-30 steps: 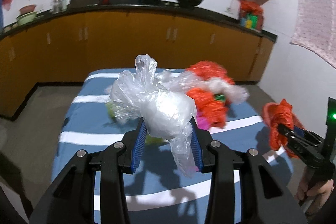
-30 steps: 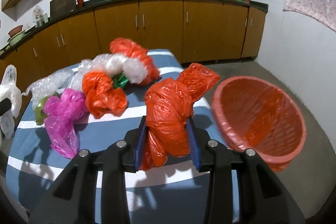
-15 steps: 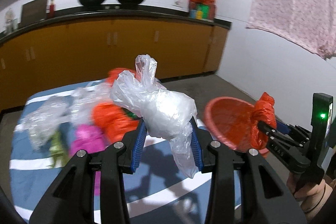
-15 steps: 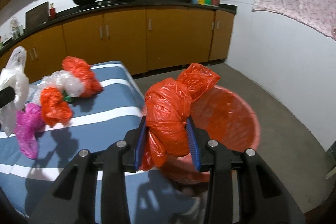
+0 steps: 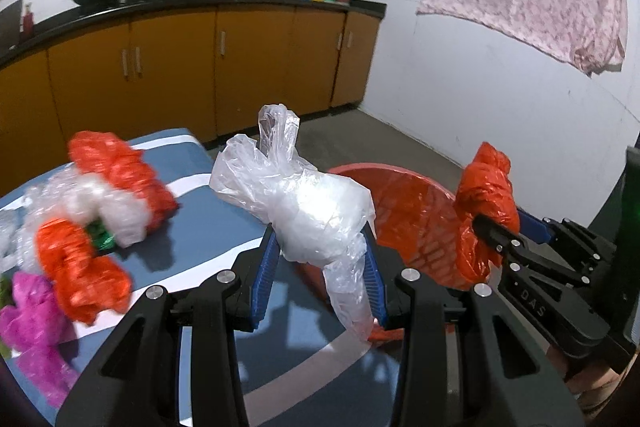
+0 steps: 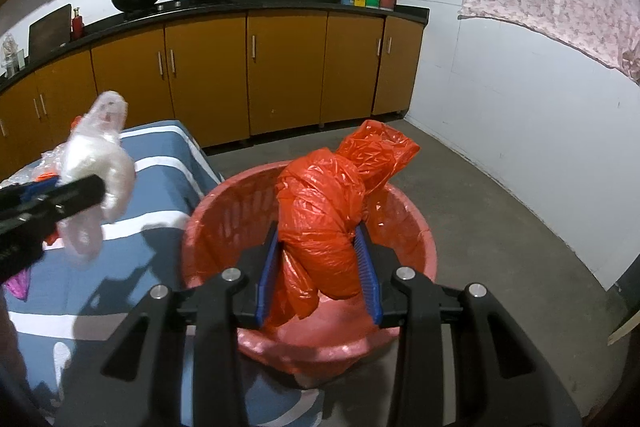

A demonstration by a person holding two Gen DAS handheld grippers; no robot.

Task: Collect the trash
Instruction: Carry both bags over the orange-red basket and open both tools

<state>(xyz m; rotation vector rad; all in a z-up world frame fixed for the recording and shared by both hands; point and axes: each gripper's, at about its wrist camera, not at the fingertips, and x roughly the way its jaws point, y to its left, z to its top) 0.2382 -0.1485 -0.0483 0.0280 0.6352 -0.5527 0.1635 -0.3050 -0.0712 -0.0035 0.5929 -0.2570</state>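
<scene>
Clear plastic bag (image 5: 308, 215) is sitting pinched between the blue pads of the left gripper (image 5: 320, 279), centre of the left wrist view, tail hanging down past the right pad. Left of it, blurred trash pile (image 5: 92, 223) is lying on the striped blue table (image 5: 208, 223); single items hard to separate. Orange bag (image 6: 324, 227) is sitting clamped in the right gripper (image 6: 320, 275), centre of the right wrist view, hanging over the red basket (image 6: 412, 227), whose near rim is hidden by the gripper body. Right gripper is reaching in from the right edge of the left view, level, hand mostly cut off.
</scene>
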